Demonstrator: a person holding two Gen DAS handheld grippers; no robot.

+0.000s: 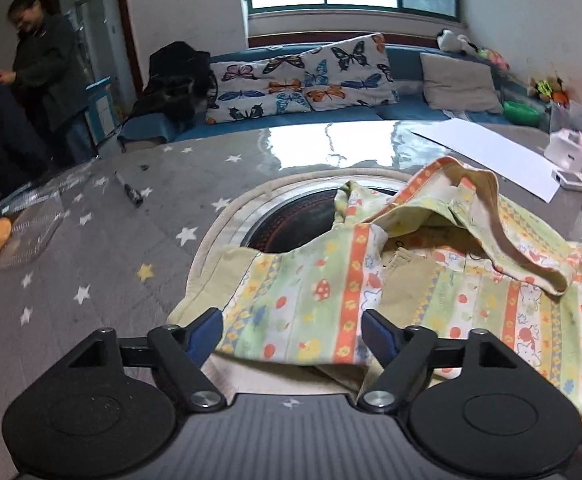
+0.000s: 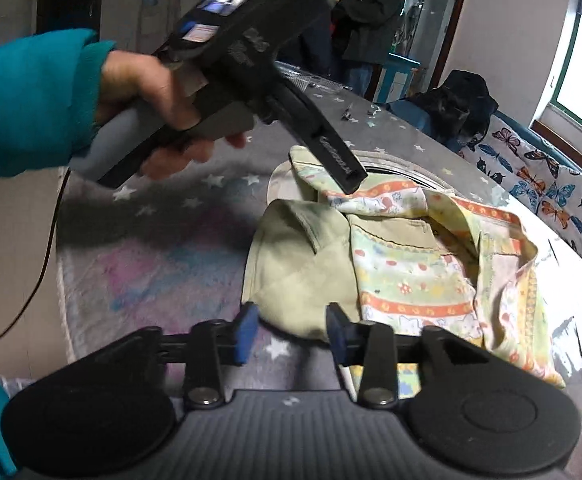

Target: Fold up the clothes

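The patterned garment [image 1: 391, 280] lay crumpled in the middle of the table [image 1: 91, 280]. The left claw [image 1: 293, 330] stood wide apart over its near hem, gripping nothing. The right claw [image 2: 293, 330] stood half apart at its plain green edge, empty.

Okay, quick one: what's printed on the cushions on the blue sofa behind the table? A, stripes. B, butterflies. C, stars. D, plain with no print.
B: the cushions leaning along the blue sofa are white and covered in coloured butterflies; the stars are on the grey table cover instead.
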